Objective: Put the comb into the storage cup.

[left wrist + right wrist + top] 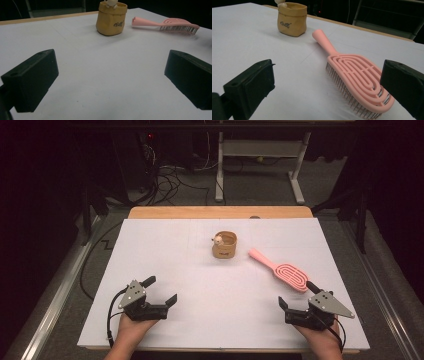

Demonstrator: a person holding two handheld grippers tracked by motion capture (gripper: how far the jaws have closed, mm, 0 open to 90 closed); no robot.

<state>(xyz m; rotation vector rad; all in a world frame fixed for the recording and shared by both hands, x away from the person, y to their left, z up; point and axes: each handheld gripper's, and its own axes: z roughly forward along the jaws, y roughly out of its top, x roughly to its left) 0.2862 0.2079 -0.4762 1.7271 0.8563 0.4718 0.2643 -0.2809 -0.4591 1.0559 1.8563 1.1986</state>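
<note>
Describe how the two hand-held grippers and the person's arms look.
Each hand-held gripper, left and right, has a black body, two blocky black jaws with a small hole near each tip, and a grey three-cornered plate with dark dots on top. A black cable trails from the left one. The forearms are bare, with no sleeves visible.

The hairbrush [282,268] at the right was pale pink all over, its head patterned with concentric oval slots above rows of darker bristles, and the small pot [224,245] farther off, near the middle, was tan-yellow with a dark scribbled mark on its side and a cream-white figure [218,239] at its rim. The 2 grippers, left [162,290] and right [296,296], had black jaws and grey plates, over a white sheet [200,285] laid on a light wooden table [220,212].
</note>
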